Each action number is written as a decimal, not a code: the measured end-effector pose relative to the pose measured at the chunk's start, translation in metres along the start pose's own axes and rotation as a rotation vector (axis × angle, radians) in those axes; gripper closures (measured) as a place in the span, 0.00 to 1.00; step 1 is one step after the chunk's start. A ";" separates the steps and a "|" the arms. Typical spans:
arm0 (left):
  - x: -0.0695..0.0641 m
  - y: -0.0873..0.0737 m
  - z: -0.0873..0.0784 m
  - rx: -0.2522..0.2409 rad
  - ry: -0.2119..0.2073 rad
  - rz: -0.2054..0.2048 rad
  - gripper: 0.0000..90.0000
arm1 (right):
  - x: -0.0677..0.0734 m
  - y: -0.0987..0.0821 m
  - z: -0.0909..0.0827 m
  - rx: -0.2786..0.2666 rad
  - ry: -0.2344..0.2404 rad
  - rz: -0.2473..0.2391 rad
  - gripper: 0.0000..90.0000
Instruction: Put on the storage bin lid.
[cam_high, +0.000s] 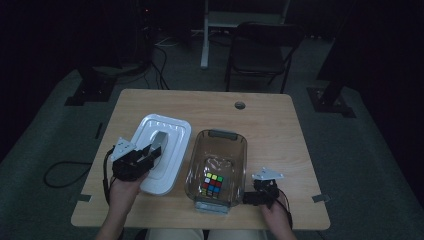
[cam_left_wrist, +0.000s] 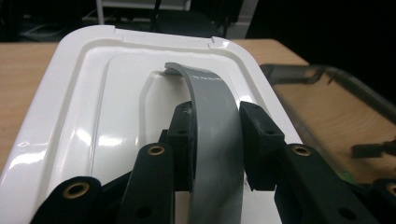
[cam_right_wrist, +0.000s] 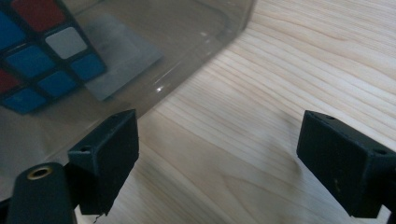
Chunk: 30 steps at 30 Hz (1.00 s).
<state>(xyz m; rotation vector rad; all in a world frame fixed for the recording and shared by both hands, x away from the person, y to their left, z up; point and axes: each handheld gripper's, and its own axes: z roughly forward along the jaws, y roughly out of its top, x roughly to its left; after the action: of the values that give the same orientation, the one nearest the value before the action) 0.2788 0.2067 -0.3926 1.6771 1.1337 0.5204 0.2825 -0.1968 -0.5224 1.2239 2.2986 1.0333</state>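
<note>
A white box lid (cam_high: 162, 150) lies on the table left of a clear plastic box (cam_high: 218, 167). My left gripper (cam_high: 150, 156) is shut on the lid's grey handle (cam_left_wrist: 212, 121), and both pads (cam_left_wrist: 184, 140) press on the strap's sides. Inside the clear box sits a colourful puzzle cube (cam_high: 212, 184), which the right gripper view shows through the box's wall (cam_right_wrist: 140, 65) as blue, red and white squares (cam_right_wrist: 37, 56). My right gripper (cam_high: 252, 196) rests low on the wood by the box's near right corner, open, with bare table between its jaws (cam_right_wrist: 219, 163).
The wooden table (cam_high: 270, 125) has a round cable hole (cam_high: 240, 105) near its far edge. A dark chair (cam_high: 260, 50) and a white desk leg (cam_high: 204, 35) stand beyond the table. A grey latch (cam_high: 211, 206) sits at the box's near end.
</note>
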 end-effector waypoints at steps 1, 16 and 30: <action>-0.002 0.002 -0.002 -0.004 -0.007 0.006 0.77 | 0.001 0.001 0.001 0.001 0.008 0.000 0.14; -0.022 0.013 0.011 0.025 -0.110 0.041 0.77 | 0.033 0.024 0.031 -0.005 0.058 -0.037 0.14; -0.037 0.018 0.032 0.060 -0.168 0.065 0.77 | 0.048 0.034 0.043 0.001 0.055 -0.089 0.14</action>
<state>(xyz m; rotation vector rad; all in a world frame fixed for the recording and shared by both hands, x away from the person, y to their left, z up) 0.2940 0.1576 -0.3829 1.7786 0.9843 0.3816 0.2995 -0.1258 -0.5247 1.0959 2.3719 1.0472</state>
